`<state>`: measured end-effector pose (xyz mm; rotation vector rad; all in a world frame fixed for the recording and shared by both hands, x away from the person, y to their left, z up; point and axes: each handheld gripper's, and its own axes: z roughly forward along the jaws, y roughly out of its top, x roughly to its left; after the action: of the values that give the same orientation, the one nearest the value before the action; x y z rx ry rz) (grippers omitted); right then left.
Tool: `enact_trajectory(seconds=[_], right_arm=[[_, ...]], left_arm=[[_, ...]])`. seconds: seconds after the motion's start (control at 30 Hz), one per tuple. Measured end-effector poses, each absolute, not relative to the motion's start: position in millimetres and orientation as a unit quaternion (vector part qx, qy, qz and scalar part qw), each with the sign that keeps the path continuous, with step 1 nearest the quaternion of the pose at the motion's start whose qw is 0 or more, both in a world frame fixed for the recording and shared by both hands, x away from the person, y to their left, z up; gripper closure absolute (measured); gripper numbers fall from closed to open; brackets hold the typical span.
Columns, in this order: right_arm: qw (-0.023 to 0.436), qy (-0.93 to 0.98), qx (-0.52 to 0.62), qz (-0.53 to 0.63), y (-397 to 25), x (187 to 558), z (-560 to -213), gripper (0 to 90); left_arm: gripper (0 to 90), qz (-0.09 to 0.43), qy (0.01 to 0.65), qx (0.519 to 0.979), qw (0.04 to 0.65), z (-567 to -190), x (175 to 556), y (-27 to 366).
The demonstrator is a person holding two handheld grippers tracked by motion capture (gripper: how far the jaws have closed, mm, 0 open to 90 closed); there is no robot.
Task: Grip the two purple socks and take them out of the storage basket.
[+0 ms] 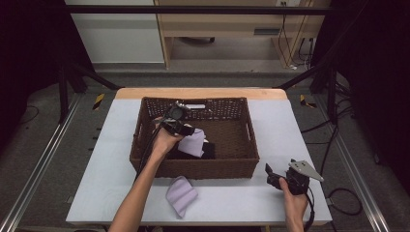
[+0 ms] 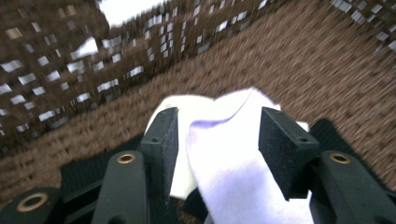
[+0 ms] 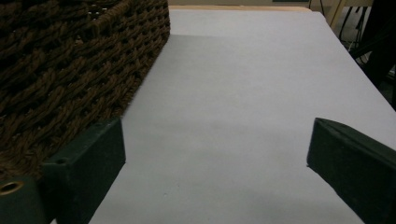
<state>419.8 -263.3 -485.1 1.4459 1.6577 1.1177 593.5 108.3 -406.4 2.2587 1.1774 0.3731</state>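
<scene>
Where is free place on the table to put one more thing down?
Bare table lies right of the basket, and left of it. In front, room lies between the folded cloth and the right gripper. The basket's left half is crowded: left gripper, white cloth.

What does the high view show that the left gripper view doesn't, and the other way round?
High view alone: the whole table, a folded lilac cloth lying in front of the basket, and the right gripper resting open near the table's front right.

Left gripper view alone: a close look at the left gripper, open, its jaws either side of the pale cloth.

Both: the brown wicker basket, that pale cloth, and the black item beneath it.
</scene>
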Motion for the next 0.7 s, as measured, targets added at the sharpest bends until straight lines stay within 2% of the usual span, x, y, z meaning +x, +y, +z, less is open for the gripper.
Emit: enact_trajectory(seconds=[0.43, 0.53, 0.7], right_arm=[[0.320, 0.628, 0.552, 0.446, -267.0, 418.5, -485.0, 3.6], [0.321, 0.627, 0.552, 0.446, -266.9, 418.4, -485.0, 4.1], [0.324, 0.627, 0.551, 0.445, -266.7, 418.4, -485.1, 5.4]], left_arm=[[52.1, 0.124, 0.439, 0.863, 0.215, -420.9, 598.0, 104.7], [58.6, 0.108, 0.443, 0.864, 0.212, -422.7, 598.9, 104.2], [77.3, 0.090, 0.445, 0.867, 0.205, -422.2, 597.9, 104.4]])
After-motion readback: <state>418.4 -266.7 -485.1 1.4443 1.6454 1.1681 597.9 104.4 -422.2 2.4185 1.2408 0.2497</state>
